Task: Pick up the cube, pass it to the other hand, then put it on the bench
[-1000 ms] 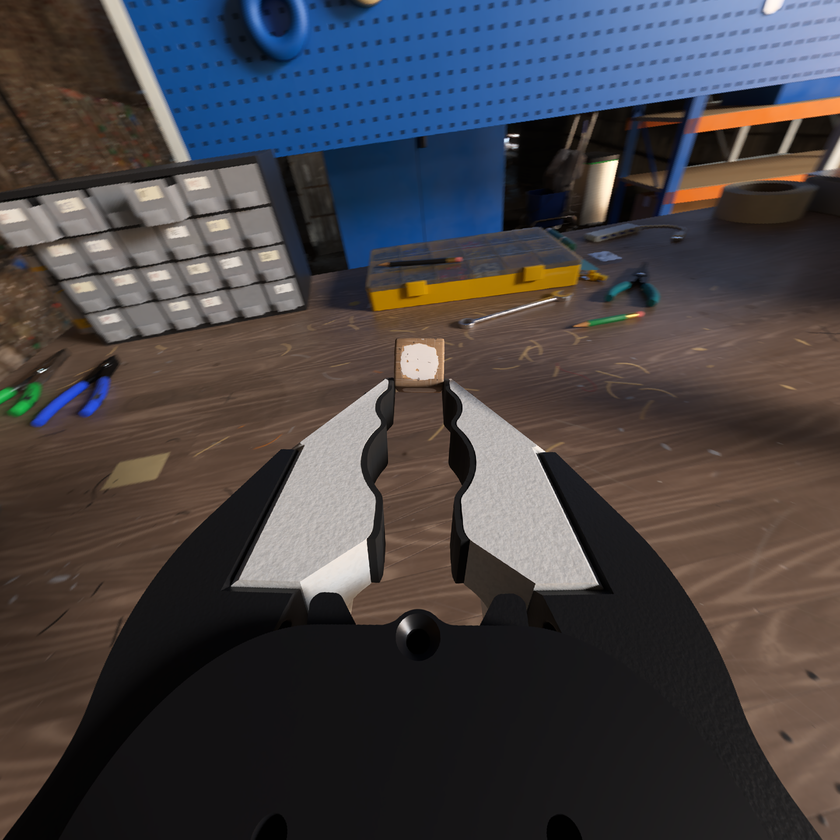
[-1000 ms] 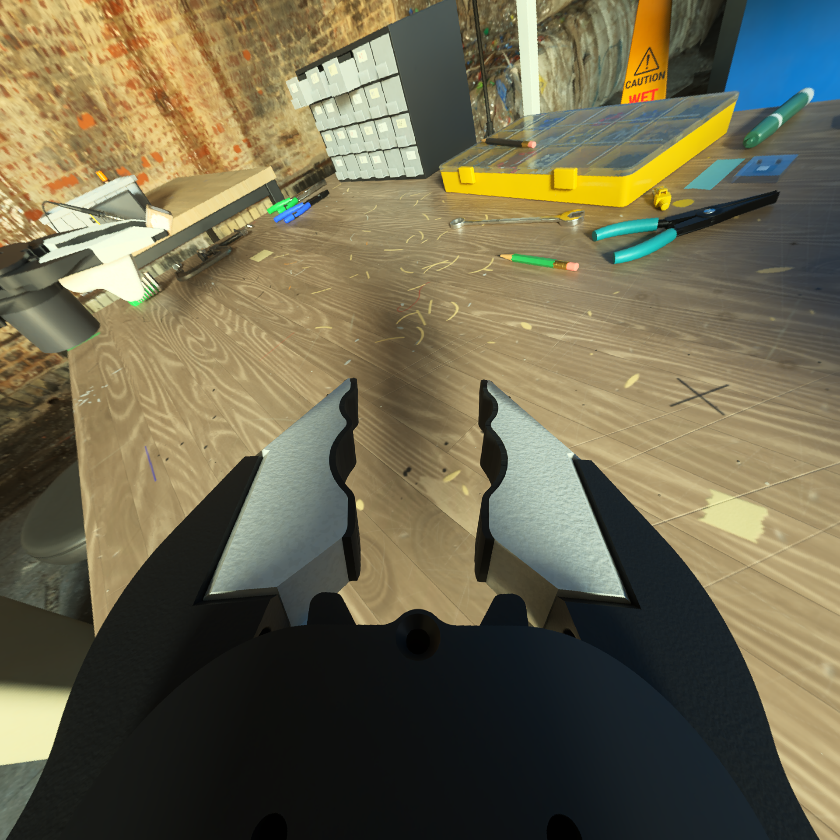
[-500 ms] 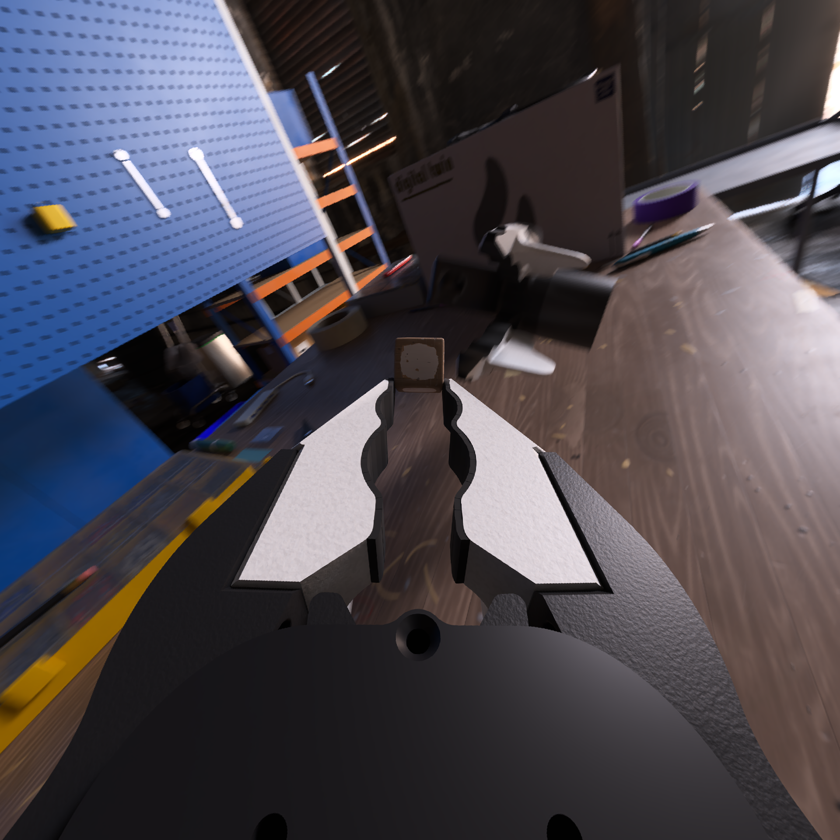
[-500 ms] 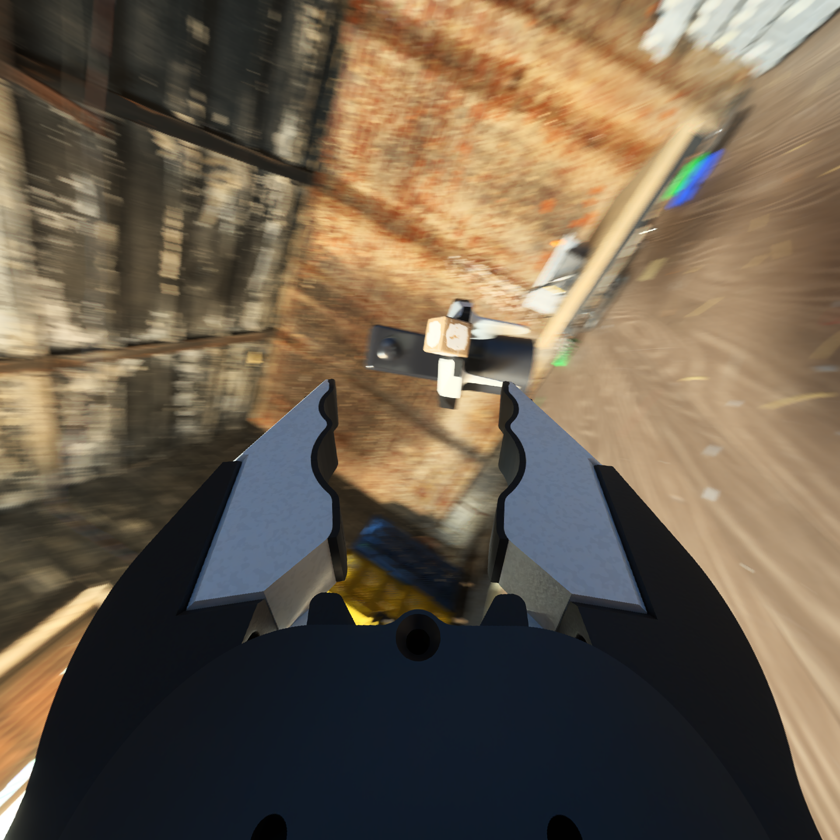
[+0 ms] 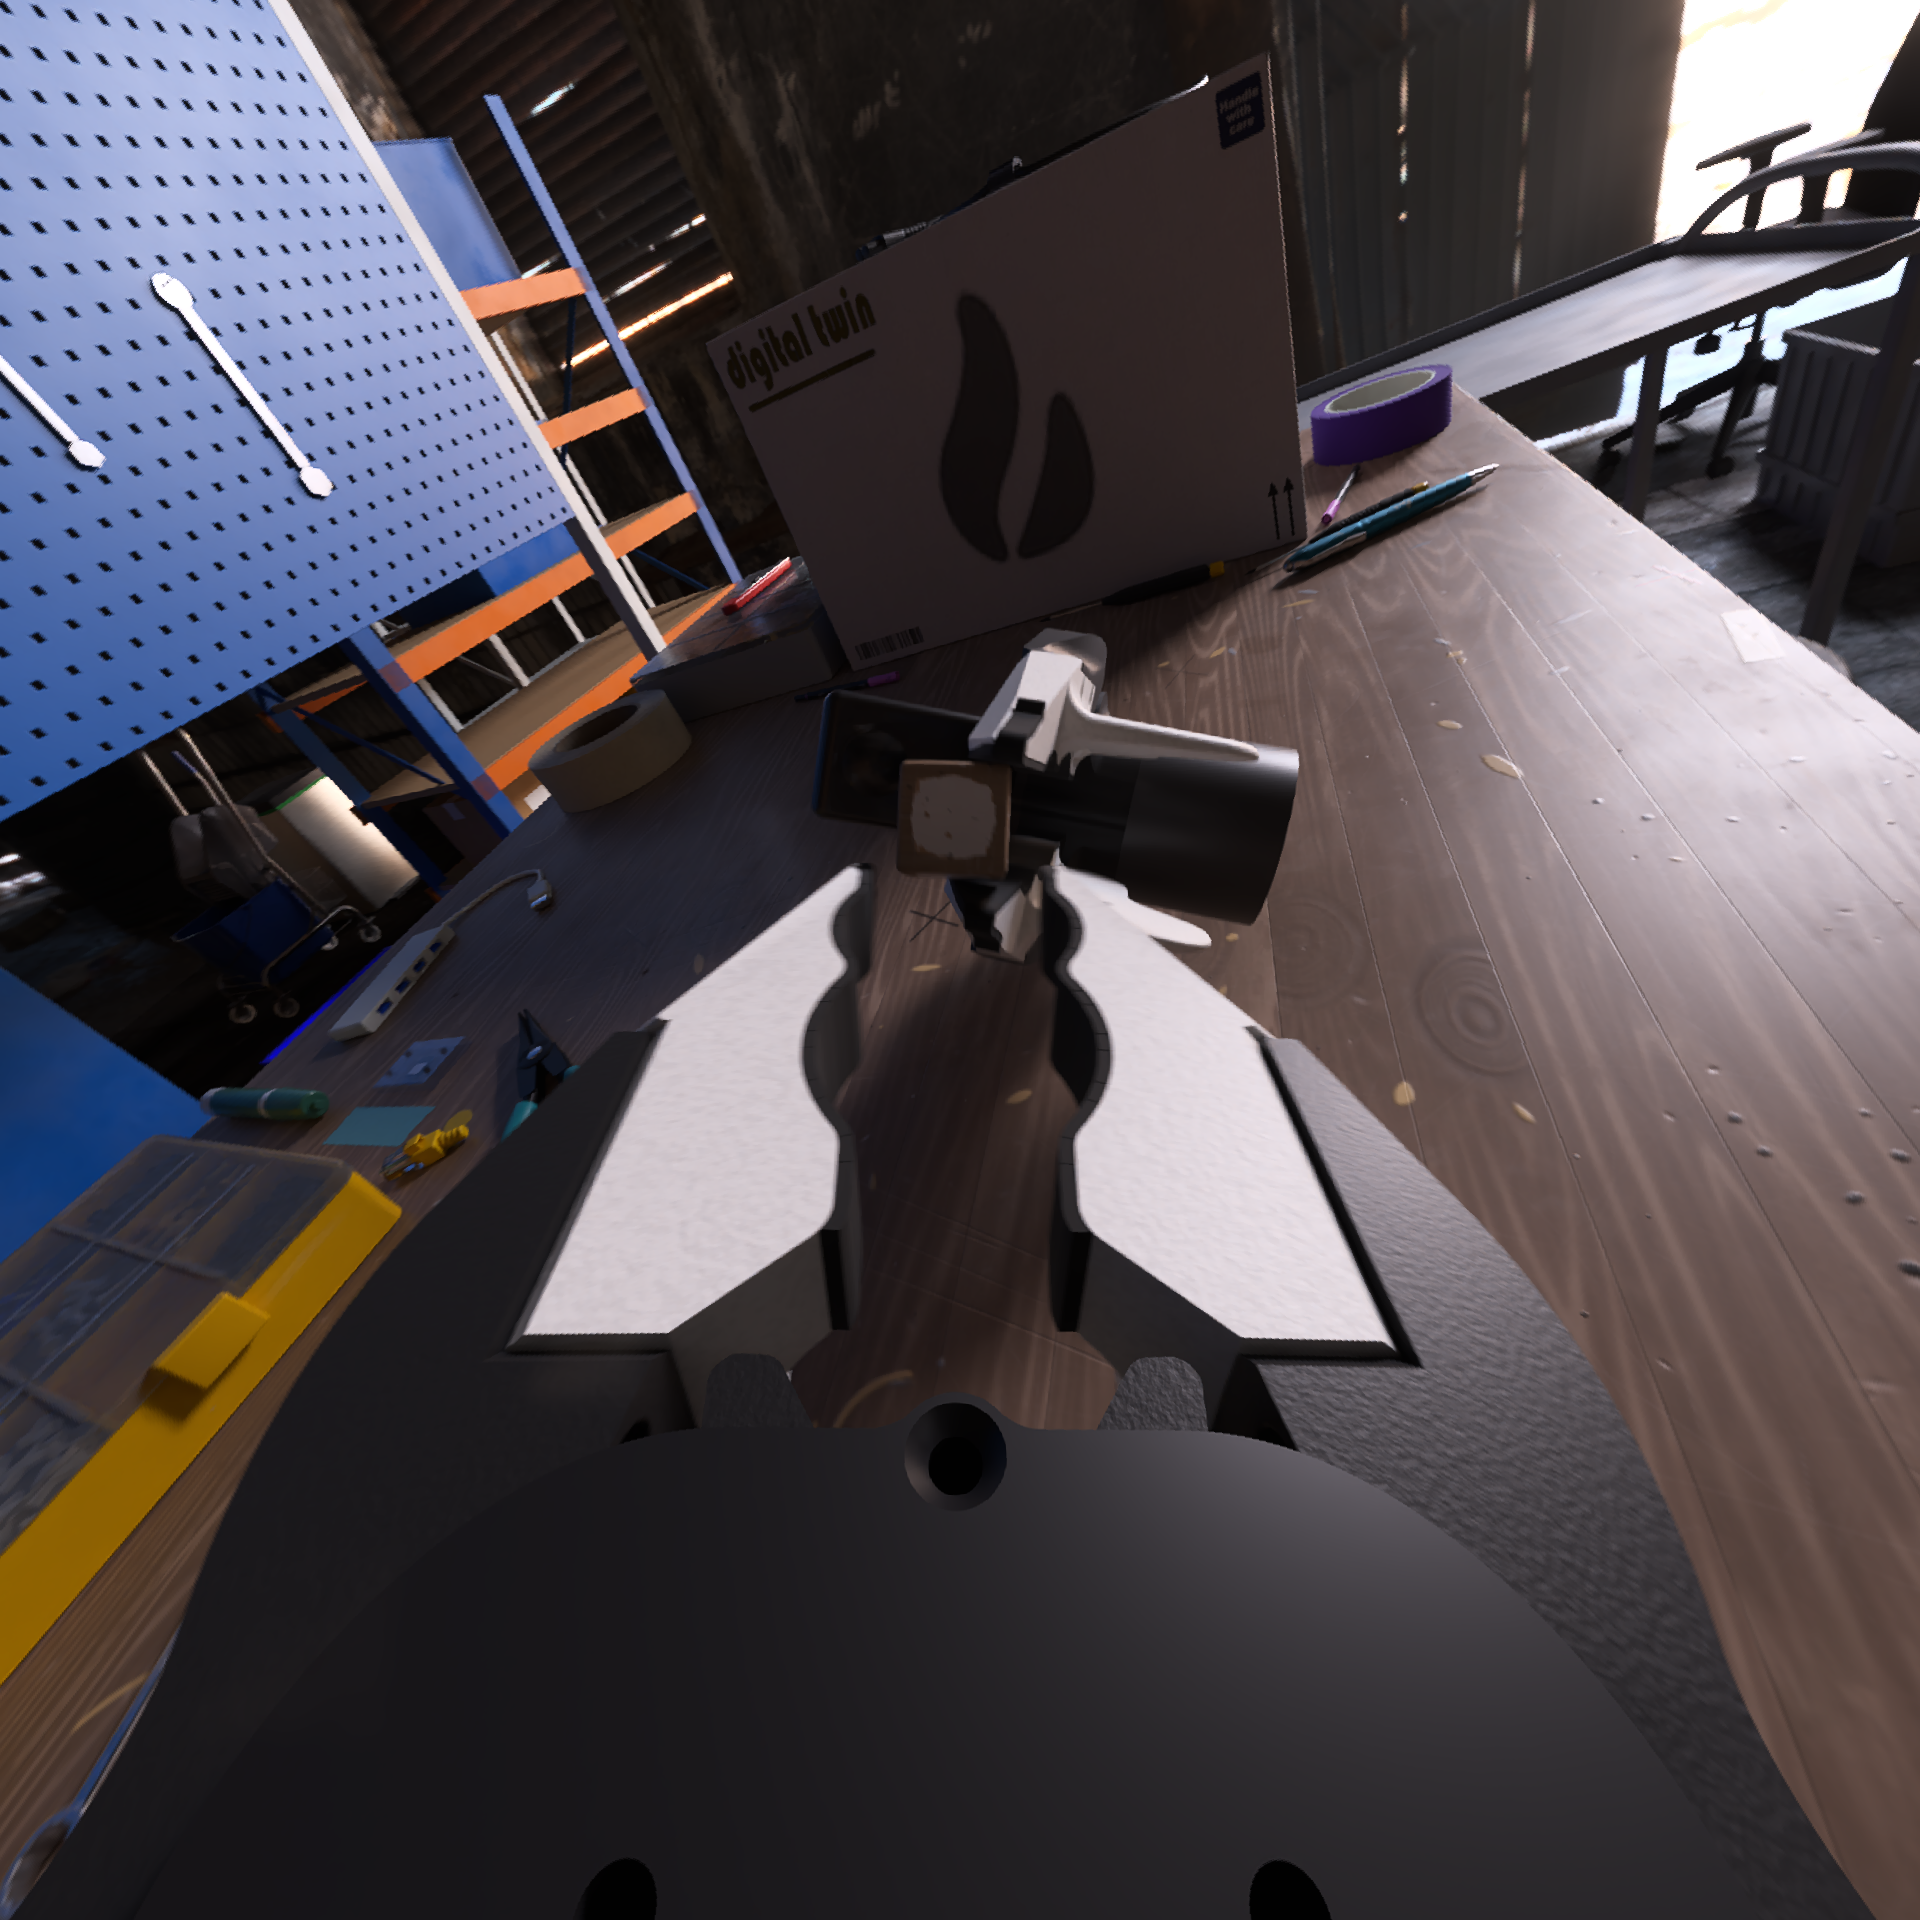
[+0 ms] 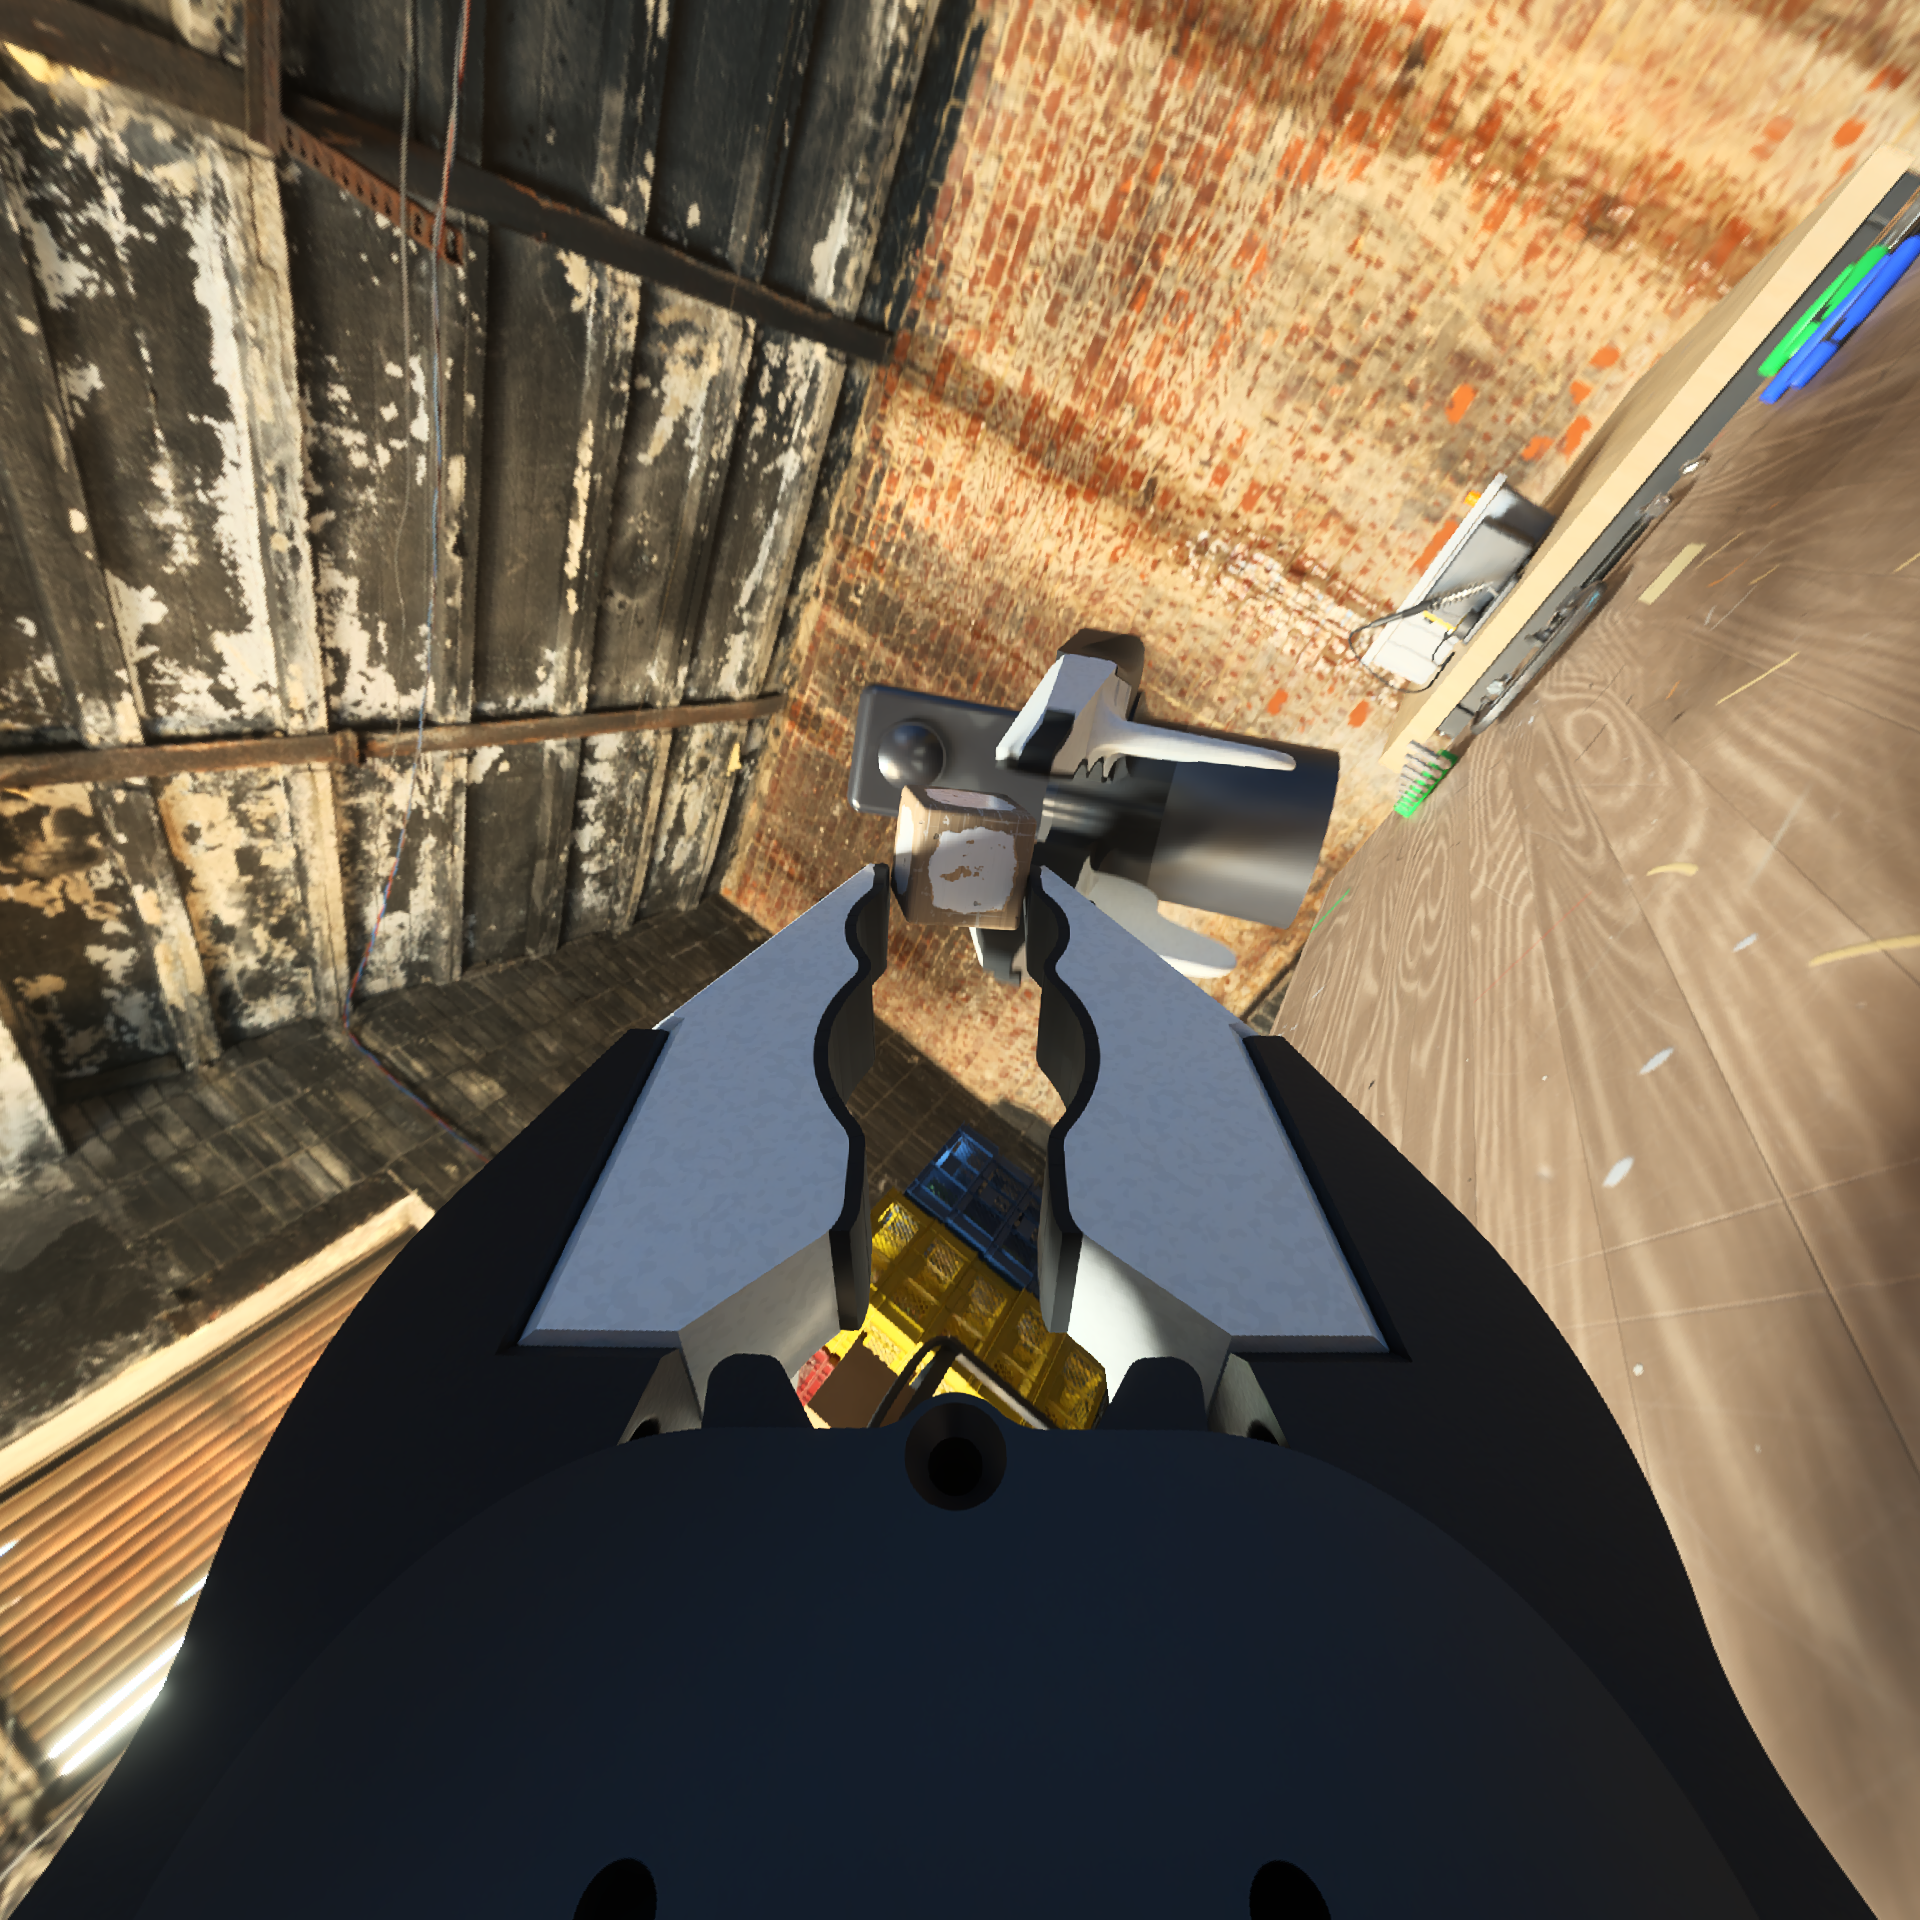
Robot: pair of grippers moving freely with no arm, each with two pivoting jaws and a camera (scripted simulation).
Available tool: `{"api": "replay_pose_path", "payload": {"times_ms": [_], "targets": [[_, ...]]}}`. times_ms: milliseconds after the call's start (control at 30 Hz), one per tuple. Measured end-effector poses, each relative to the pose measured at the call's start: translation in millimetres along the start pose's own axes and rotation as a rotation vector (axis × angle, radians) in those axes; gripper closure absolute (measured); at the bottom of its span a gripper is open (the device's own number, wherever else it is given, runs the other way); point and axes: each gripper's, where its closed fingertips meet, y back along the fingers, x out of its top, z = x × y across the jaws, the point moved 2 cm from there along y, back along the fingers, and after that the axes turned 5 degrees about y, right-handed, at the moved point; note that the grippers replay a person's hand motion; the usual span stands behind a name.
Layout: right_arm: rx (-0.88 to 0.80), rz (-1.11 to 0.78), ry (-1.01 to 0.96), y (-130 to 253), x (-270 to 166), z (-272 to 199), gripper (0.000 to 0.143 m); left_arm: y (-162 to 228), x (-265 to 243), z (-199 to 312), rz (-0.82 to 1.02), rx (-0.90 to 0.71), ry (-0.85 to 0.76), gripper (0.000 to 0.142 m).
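The cube (image 5: 954, 816) is small and brown with worn white faces, held in the air above the wooden bench (image 5: 1558, 935). My left gripper (image 5: 956, 883) is open; its fingertips stand just short of the cube with a small gap on each side. In the right wrist view my right gripper (image 6: 956, 878) is shut on the cube (image 6: 961, 868), one fingertip against each side. The two grippers face each other across the cube. The right gripper's black body (image 5: 1174, 821) shows behind the cube, and the left gripper's body (image 6: 1226, 831) shows likewise in the right wrist view.
A cardboard box (image 5: 1039, 416) stands at the bench's far end with a purple tape roll (image 5: 1377, 410) and pens (image 5: 1382, 514) beside it. A tan tape roll (image 5: 608, 748), a USB hub (image 5: 395, 977) and a yellow organiser case (image 5: 156, 1351) lie left under the blue pegboard (image 5: 208, 416).
Both grippers swung up from the bench to face each other. The right gripper closed in and its wide jaws shut on the cube. The left jaws widened off the cube.
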Motion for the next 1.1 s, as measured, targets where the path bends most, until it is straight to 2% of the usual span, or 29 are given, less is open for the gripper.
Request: {"api": "replay_pose_path", "payload": {"times_ms": [67,100,167,233,300,367,467,533,600,700,833,933,1000,1100], "targets": [[-0.005,0.026,0.001,6.1,0.7,-2.3,0.117,8.2,0.8,5.0,-0.003,0.026,-0.011,0.091],[-0.024,0.029,0.016,9.4,0.5,-3.0,0.117,14.4,1.8,7.5,0.000,0.051,-0.011,0.088],[-0.085,0.023,0.076,16.6,-0.9,-6.0,0.117,31.2,2.9,10.3,0.004,0.129,0.007,0.087],[-0.166,0.017,0.159,24.4,-2.6,-9.9,0.117,53.5,-2.5,6.1,-0.017,0.295,0.079,0.087],[-0.264,0.013,0.256,33.8,-4.7,-14.3,0.117,80.4,-20.2,1.8,-0.120,0.496,0.230,0.092],[-0.381,0.029,0.367,45.2,-7.6,-17.9,0.117,104.4,-36.6,2.7,-0.228,0.617,0.326,0.096],[-0.617,0.028,0.567,66.1,-12.5,-19.4,0.117,132.1,-50.1,5.6,-0.295,0.767,0.344,0.085],[-0.736,0.025,0.648,77.4,-14.0,-23.5,0.117,136.9,-54.8,11.8,-0.317,0.778,0.394,0.071],[-0.806,0.041,0.681,87.0,-11.0,-33.0,0.117,134.8,-56.8,17.7,-0.309,0.739,0.462,0.068],[-0.930,0.042,0.740,109.0,4.2,-54.7,0.117,128.3,-59.6,21.5,-0.287,0.682,0.533,0.071],[-1.324,0.050,0.847,179.4,57.9,-100.0,0.117,123.7,-67.9,23.3,-0.325,0.652,0.553,0.081],[-1.642,-0.132,0.748,245.4,106.2,-110.2,0.117,121.1,-69.8,23.9,-0.336,0.640,0.549,0.088],[-1.771,-0.387,0.560,283.4,127.2,-96.3,0.117,118.5,-71.0,24.3,-0.342,0.631,0.550,0.091],[-1.869,-0.828,0.317,328.2,140.7,-69.8,0.117,114.8,-73.3,26.2,-0.360,0.616,0.549,0.092]]}}
